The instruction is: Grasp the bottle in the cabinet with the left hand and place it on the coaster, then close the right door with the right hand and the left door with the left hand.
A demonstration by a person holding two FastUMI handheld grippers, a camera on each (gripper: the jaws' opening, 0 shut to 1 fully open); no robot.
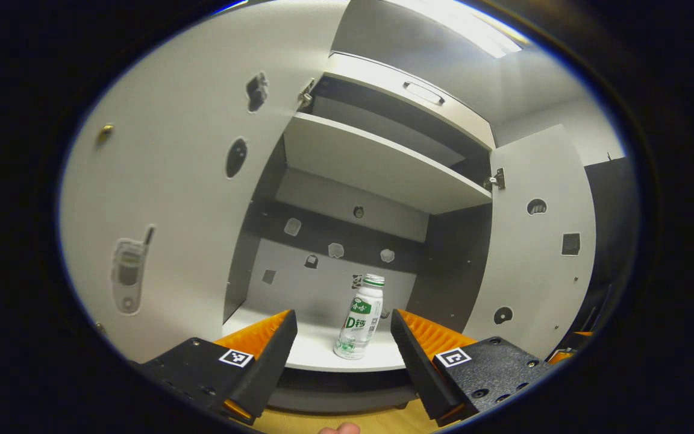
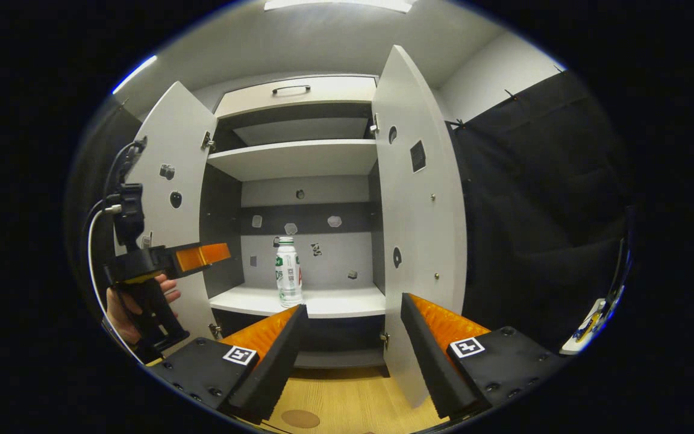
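A white bottle (image 1: 359, 319) with a green cap and green label stands upright near the front of the cabinet's lower shelf (image 1: 317, 355). My left gripper (image 1: 343, 331) is open just in front of that shelf, and the bottle sits between the lines of its fingers, a little beyond the tips. In the right gripper view the bottle (image 2: 287, 272) stands on the same shelf, and the left gripper (image 2: 202, 256) is held by a hand at the left, short of the shelf. My right gripper (image 2: 353, 322) is open, farther back, over the wooden table. A round brown coaster (image 2: 300, 418) lies on the table below it.
Both cabinet doors stand open: the left door (image 1: 172, 199) close on my left, the right door (image 2: 419, 229) swung out toward the right gripper. An upper shelf (image 2: 293, 158) and a drawer with a handle (image 2: 291, 89) sit above. Black cloth hangs to the right.
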